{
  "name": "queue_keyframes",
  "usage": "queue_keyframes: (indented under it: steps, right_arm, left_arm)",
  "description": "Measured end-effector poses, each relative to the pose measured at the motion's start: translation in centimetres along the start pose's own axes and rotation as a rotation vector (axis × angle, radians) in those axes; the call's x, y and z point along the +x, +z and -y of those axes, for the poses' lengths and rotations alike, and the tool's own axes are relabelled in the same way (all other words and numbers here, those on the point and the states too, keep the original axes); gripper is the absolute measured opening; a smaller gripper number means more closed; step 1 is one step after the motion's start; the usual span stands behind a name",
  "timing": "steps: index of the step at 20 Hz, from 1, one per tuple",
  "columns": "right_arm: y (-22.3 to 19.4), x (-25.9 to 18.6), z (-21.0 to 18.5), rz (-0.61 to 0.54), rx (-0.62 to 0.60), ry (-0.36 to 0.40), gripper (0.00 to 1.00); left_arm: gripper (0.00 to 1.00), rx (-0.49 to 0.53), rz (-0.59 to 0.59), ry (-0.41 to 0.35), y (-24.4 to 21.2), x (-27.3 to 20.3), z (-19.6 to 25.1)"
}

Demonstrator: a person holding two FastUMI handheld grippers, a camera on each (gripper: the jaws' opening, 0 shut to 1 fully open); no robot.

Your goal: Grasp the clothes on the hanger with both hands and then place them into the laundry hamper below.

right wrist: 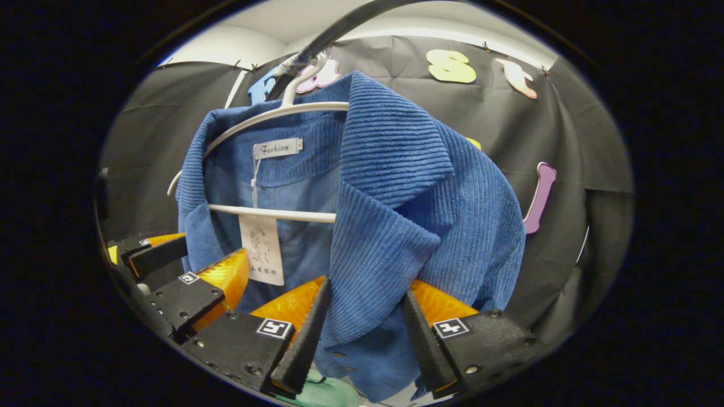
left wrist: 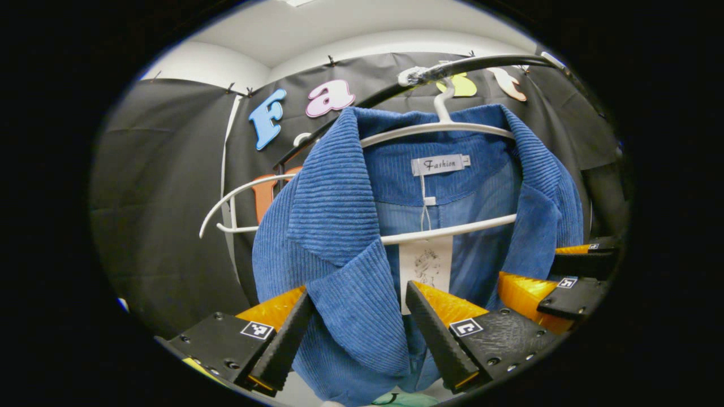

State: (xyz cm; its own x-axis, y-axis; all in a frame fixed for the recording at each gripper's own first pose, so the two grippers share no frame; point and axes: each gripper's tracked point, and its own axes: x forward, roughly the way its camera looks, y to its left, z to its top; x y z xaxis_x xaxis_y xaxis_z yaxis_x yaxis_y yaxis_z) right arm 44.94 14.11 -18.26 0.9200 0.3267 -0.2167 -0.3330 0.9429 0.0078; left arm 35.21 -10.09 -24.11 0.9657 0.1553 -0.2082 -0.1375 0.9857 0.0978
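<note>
Both my grippers sit spread around blue corduroy jacket (left wrist: pixel 339 237) lapels: left gripper (left wrist: pixel 362 345), right gripper (right wrist: pixel 362 333), fingers apart, not pinching. Jacket hangs on white hanger (left wrist: pixel 447 129) from black rail (left wrist: pixel 481 63). Black cloth wall (left wrist: pixel 164 198) behind, white ceiling (left wrist: pixel 317 28) above.

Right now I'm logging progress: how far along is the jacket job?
Done: both grippers are at the blue jacket, fingers open around its front panels. In hand: left gripper and right gripper haven't closed. Left: grip, lift it off the white hanger, lower it into the hamper.
</note>
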Motion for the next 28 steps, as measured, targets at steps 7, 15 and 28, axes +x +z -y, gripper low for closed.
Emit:
queue_keyframes:
  steps: [7,15,28]
  right_arm:
    - [-0.2,1.5,0.9,0.002,0.050,-0.068,0.30]
    - [-0.7,-0.3,-1.0,-0.006,0.205,0.222,0.05]
    - [5.2,-7.1,-1.7,0.092,0.672,0.793,0.04]
  left_arm:
    - [0.48,0.012,-0.042,-0.021,-1.1,1.4,-1.0]
    - [0.00,-0.053,-0.067,-0.082,-1.6,-0.1,-1.5]
    - [0.03,-0.254,0.039,-0.117,4.9,-2.8,-5.6]
